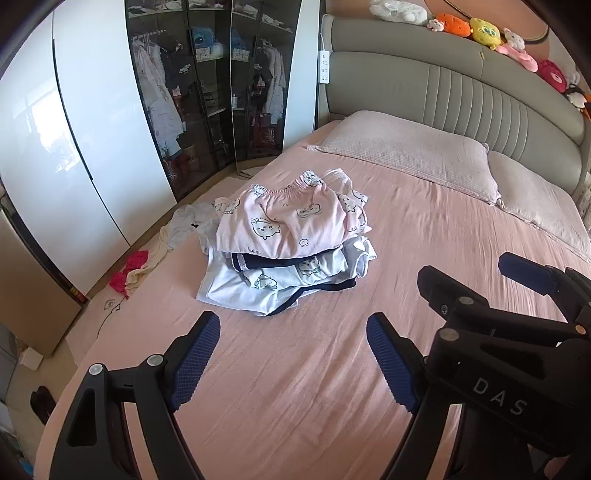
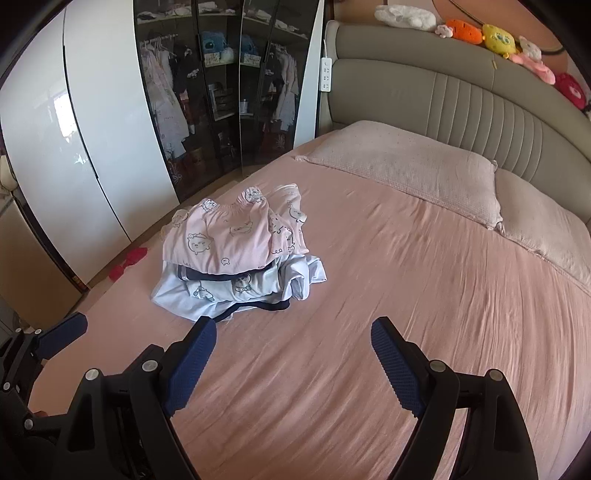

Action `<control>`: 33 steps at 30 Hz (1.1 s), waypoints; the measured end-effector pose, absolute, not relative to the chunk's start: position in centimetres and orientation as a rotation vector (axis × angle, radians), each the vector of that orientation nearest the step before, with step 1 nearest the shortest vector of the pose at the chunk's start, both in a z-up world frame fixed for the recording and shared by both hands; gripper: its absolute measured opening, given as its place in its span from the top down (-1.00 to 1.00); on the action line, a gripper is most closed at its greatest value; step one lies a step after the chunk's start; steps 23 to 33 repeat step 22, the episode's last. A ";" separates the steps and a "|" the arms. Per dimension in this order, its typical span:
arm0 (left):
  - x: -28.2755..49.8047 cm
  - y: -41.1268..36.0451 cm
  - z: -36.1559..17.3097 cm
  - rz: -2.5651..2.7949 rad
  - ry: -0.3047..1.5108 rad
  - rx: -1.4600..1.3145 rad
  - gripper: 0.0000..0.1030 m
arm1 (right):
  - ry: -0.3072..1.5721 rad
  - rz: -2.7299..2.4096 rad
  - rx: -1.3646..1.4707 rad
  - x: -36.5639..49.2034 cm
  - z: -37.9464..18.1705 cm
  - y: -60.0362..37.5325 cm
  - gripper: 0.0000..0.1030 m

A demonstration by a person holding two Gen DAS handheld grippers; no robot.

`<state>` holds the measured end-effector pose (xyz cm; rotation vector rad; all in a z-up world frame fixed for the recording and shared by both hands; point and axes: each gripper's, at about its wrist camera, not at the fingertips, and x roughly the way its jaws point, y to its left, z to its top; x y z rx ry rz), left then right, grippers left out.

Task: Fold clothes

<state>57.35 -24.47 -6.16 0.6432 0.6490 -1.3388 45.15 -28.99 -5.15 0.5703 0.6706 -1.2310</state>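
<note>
A stack of folded clothes lies on the pink bed: pink printed trousers (image 1: 291,221) (image 2: 225,236) on top of a light blue garment with dark trim (image 1: 280,284) (image 2: 240,288). My left gripper (image 1: 291,325) hovers open over bare sheet just in front of the stack, nothing between its blue pads. My right gripper (image 2: 293,332) is also open and empty, to the right of the stack's near edge. In the left wrist view the right gripper (image 1: 480,280) shows at the right side. The left gripper's blue fingertip (image 2: 62,332) shows at the left edge of the right wrist view.
The pink sheet (image 1: 406,258) spreads wide to the right. Two pillows (image 1: 406,155) lie against the grey headboard (image 1: 480,85), with plush toys (image 1: 484,31) on top. Loose clothes (image 1: 184,225) and red items (image 1: 129,273) lie on the floor by the wardrobe (image 1: 207,92).
</note>
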 end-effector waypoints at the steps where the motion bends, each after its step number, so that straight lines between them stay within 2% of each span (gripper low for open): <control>1: 57.5 -24.4 -6.2 -1.336 0.658 0.640 -0.58 | 0.674 -1.229 0.559 45.4 -5.1 -28.9 -0.67; 33: 58.2 -23.7 -5.4 -1.303 0.651 0.609 -0.58 | 0.651 -1.196 0.557 46.6 -4.3 -28.0 -0.67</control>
